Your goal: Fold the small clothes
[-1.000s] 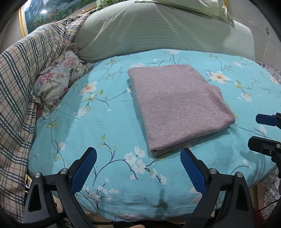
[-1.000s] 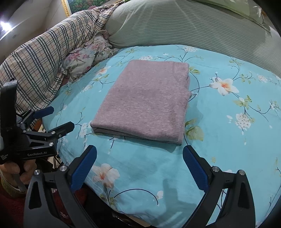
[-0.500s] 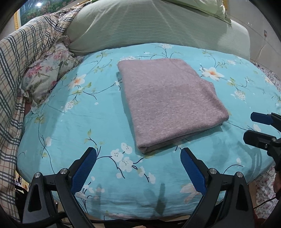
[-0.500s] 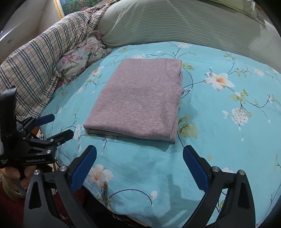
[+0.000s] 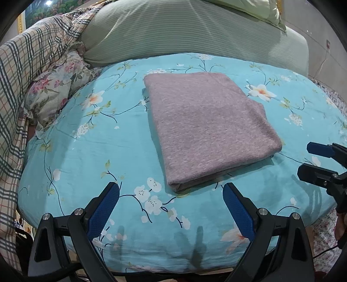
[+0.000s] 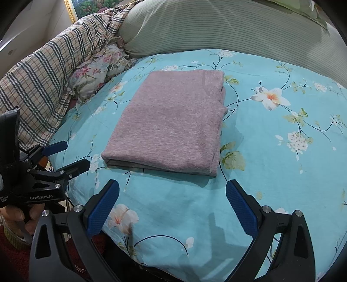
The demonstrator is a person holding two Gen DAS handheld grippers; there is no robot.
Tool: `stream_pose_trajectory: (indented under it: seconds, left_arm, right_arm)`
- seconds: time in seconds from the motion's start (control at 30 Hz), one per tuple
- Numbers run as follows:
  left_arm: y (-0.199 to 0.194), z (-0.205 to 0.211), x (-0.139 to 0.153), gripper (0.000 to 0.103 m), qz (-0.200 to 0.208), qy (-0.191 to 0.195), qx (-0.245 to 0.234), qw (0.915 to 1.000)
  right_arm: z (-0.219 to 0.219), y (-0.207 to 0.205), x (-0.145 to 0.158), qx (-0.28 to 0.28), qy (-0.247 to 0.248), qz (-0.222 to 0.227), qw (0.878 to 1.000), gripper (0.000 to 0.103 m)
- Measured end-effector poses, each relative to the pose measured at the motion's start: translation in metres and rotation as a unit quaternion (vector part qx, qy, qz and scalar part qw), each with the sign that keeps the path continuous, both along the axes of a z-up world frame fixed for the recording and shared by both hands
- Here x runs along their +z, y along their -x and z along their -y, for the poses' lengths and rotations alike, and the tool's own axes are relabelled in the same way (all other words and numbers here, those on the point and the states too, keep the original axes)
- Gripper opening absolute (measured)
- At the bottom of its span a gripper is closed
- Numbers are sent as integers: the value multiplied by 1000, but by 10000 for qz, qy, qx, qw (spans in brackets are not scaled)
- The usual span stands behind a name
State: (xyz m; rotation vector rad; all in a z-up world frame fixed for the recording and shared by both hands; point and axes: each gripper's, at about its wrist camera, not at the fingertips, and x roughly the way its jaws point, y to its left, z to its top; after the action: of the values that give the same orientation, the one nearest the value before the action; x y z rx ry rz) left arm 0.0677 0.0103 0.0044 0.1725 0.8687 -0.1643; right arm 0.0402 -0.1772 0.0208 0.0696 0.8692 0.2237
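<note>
Shirt [image 5: 208, 128] lies folded on the bed [image 5: 86, 156]. My left tongs [image 5: 171, 201] and right tongs [image 6: 172, 200] hover wide, empty, near it; I'd press edges flat.

You are in a home bedroom, a bed in a turquoise floral sheet [image 5: 91, 151] ahead of your grippers, striped green pillows [image 5: 173, 32] beyond, plaid quilt [image 6: 49, 71] bunched left, gilt-framed picture [image 6: 71, 13] behind.
</note>
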Motion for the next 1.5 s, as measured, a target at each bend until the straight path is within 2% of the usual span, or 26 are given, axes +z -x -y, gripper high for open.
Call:
stream_pose_trajectory:
  seconds: [0.57, 1.5]
  left_arm:
    - [1, -2, 2, 97, 2, 140, -59, 9999]
    - [1, -2, 4, 97, 79, 141, 50, 9999]
  right_arm:
    - [1, 1, -2, -30, -13, 17, 10000, 99]
    - [0, 3, 4, -12, -32, 70, 10000, 99]
